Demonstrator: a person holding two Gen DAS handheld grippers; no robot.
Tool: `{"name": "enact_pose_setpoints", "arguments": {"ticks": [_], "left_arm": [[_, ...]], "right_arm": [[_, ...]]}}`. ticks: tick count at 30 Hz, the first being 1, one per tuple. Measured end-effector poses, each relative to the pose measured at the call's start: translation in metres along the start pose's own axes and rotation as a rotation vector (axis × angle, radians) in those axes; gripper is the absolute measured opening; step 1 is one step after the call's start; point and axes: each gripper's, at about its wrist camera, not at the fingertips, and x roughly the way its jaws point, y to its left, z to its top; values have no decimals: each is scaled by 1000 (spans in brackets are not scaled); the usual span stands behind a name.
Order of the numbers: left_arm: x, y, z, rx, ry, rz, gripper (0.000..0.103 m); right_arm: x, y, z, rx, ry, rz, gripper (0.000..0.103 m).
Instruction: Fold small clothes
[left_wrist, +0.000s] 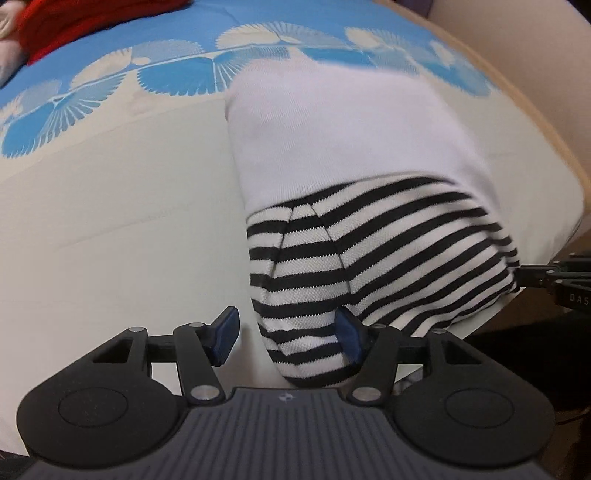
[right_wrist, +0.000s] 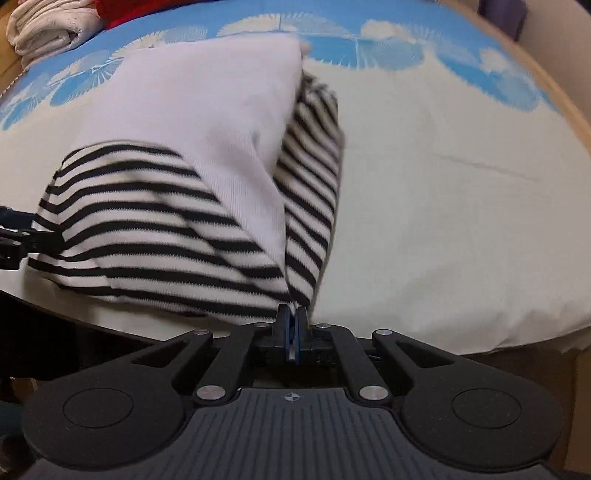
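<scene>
A small garment, white (left_wrist: 332, 122) in its upper half and black-and-white striped (left_wrist: 376, 251) in its lower half, lies on the cream bed sheet (left_wrist: 110, 221). My left gripper (left_wrist: 286, 338) is open, and the striped corner hangs between its blue pads. The right pad (left_wrist: 349, 338) touches the cloth, while the left pad (left_wrist: 225, 334) stands apart from it. My right gripper (right_wrist: 293, 319) is shut on the striped garment (right_wrist: 155, 229) at its near edge, where a white flap (right_wrist: 207, 110) folds over the stripes. Each gripper shows at the edge of the other's view (left_wrist: 554, 284) (right_wrist: 22, 236).
The sheet has a blue fan-patterned band (left_wrist: 177, 74) along its far side. A red cloth (left_wrist: 74, 22) and a folded white cloth (right_wrist: 48, 26) lie at the far left. The bed's near edge (right_wrist: 480, 343) and right edge (left_wrist: 554, 147) drop off to dark floor.
</scene>
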Motion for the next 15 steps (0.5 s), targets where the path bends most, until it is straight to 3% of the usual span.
{"name": "enact_pose_setpoints", "arguments": {"ticks": [2, 3, 5, 6, 7, 9, 13, 14, 15], "left_arm": [[-6, 9, 2, -54, -5, -29, 65], [-9, 13, 2, -82, -16, -47, 65], [-16, 19, 5, -113, -42, -71, 66], [-19, 20, 9, -119, -52, -71, 66], [-21, 22, 11, -125, -62, -70, 66], [-25, 25, 16, -136, -74, -71, 66], [-27, 28, 20, -157, -82, -72, 66], [-27, 29, 21, -163, -87, -71, 66], [-28, 30, 21, -170, -95, -72, 66]], "right_arm": [[-16, -5, 5, 56, -78, 18, 4], [-29, -9, 9, 100, -154, 38, 10], [-46, -16, 16, 183, -271, 84, 32], [-51, -22, 21, 229, -315, 110, 50], [-51, -25, 28, 272, -341, 135, 59], [-37, -32, 43, 340, -323, 182, 60], [12, -41, 66, 471, -192, 241, 56], [22, -40, 67, 490, -161, 259, 47], [27, -35, 65, 488, -146, 287, 12]]}}
